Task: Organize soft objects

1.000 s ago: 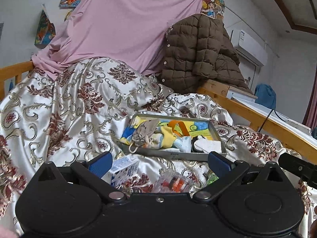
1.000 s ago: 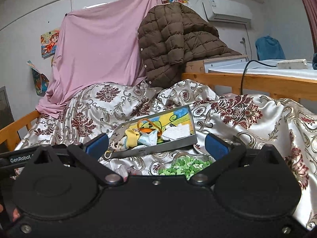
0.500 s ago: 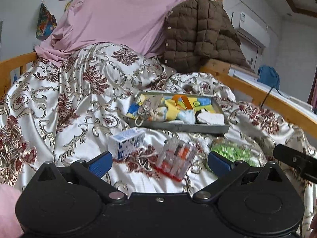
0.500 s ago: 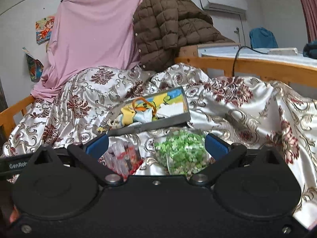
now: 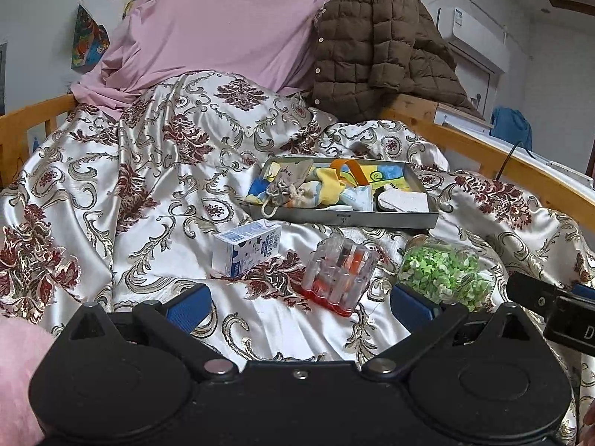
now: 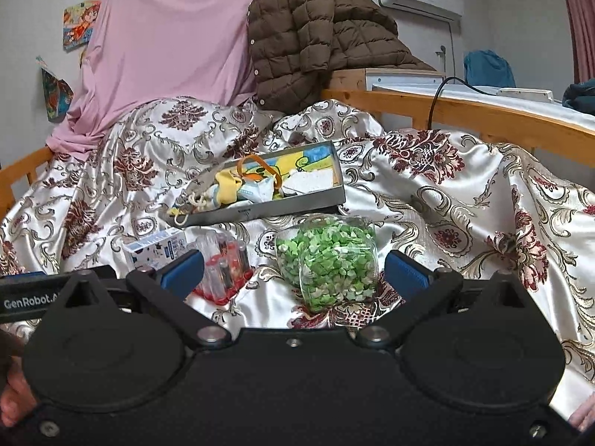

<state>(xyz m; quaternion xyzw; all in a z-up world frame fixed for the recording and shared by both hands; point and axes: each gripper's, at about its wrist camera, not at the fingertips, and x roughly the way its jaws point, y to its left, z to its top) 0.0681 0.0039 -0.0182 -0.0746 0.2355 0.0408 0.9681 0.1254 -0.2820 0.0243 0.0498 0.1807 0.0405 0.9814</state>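
Note:
A grey metal tray [image 5: 349, 218] [image 6: 260, 210] rests on the patterned satin bedspread and holds soft things: yellow and blue socks [image 5: 327, 186], a drawstring pouch [image 5: 284, 182], an orange strap and a white pad [image 5: 401, 197]. In front of it lie a small white-and-blue carton [image 5: 245, 247] [image 6: 156, 249], a clear case with red and orange items [image 5: 340, 273] [image 6: 223, 271] and a clear bag of green bits [image 5: 444, 273] [image 6: 329, 260]. My left gripper [image 5: 301, 306] is open, low over the bedspread before the clear case. My right gripper [image 6: 293, 273] is open, its fingers either side of the green bag.
Wooden bed rails [image 5: 483, 152] [image 6: 465, 115] run along the right and left sides. A pink sheet [image 5: 230, 26] and a brown quilted jacket [image 5: 379, 48] hang at the head of the bed. The right gripper's body [image 5: 550, 303] shows at the left view's right edge.
Both cameras have tilted down and come closer to the bedspread, so the carton, clear case and green bag show fully. Both grippers stayed open.

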